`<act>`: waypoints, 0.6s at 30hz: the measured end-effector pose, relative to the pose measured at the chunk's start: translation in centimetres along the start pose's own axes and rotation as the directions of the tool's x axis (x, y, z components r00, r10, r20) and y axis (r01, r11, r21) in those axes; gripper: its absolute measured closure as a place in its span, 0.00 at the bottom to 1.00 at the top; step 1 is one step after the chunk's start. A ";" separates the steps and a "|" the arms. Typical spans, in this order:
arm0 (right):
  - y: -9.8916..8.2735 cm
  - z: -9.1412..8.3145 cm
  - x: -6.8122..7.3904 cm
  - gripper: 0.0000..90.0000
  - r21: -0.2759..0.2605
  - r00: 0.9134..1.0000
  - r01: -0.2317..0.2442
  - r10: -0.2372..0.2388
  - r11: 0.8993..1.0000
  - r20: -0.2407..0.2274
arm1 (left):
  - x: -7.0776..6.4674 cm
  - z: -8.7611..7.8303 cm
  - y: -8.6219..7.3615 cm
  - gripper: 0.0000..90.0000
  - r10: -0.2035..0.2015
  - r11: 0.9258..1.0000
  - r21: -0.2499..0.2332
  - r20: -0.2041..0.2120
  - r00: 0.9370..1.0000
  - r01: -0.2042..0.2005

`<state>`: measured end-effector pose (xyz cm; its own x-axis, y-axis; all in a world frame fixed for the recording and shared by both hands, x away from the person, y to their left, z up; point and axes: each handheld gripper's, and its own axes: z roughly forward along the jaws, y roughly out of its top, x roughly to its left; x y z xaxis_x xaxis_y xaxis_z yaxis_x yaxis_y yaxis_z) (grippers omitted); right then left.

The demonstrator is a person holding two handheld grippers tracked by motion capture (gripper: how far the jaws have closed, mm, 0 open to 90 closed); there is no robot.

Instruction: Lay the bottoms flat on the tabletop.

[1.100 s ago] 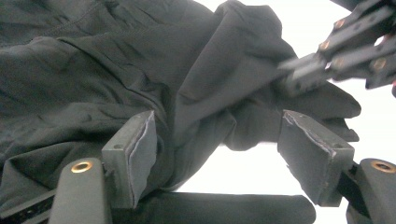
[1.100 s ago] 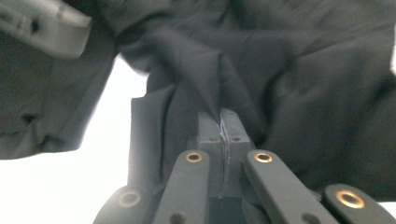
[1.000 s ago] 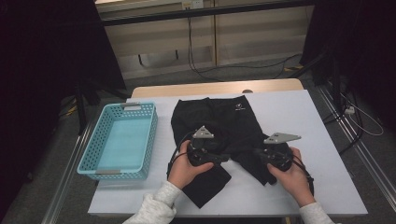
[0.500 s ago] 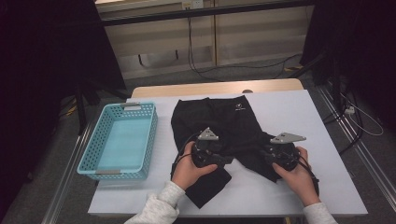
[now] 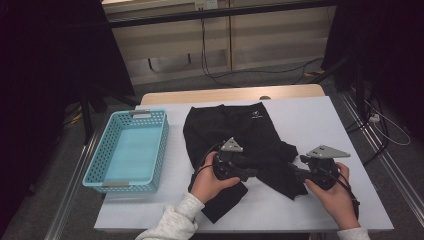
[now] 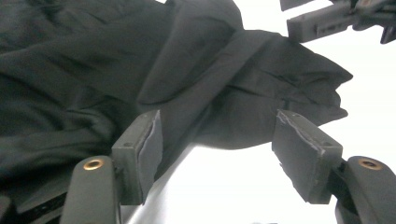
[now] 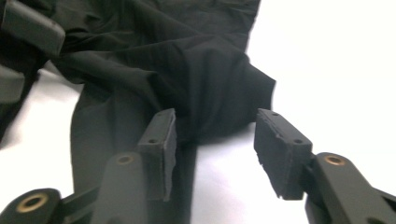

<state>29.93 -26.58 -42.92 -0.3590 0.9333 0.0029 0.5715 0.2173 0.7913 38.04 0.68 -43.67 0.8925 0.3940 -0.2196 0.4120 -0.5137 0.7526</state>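
High view: the black garment (image 5: 240, 145) lies crumpled on the white table (image 5: 310, 120), with a teal basket (image 5: 131, 150) well apart at its left. The left gripper (image 6: 217, 154) has been closing slightly yet stands wide; the right gripper (image 7: 215, 149) has just opened, and neither presses the cloth.

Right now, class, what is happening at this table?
A person works on black shorts spread on a white table, a gripper in each hand. The left gripper is open over a fold. The right gripper has just been opening, with nothing pinched. A blue basket sits to the left.
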 end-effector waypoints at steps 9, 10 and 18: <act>-1.1 -0.7 -1.0 0.45 0.002 0.999 -0.040 0.039 0.999 0.032 | -1.0 2.7 0.2 0.49 0.055 0.998 0.012 -0.018 0.998 -0.055; -1.1 -0.7 -1.1 0.44 0.000 0.998 -0.041 0.041 0.999 0.037 | -1.1 2.9 0.3 0.54 0.051 0.999 0.016 -0.007 0.999 -0.051; -1.7 -1.1 -1.7 0.39 0.006 0.997 -0.059 0.059 0.998 0.059 | -1.8 4.4 0.0 0.70 0.093 0.994 0.054 -0.017 0.996 -0.092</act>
<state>28.78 -28.84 -43.58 -0.2806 0.9597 0.0135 0.5959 0.1631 0.7863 37.25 -3.34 -46.02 0.9236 0.3577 -0.1378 0.3374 -0.5880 0.7351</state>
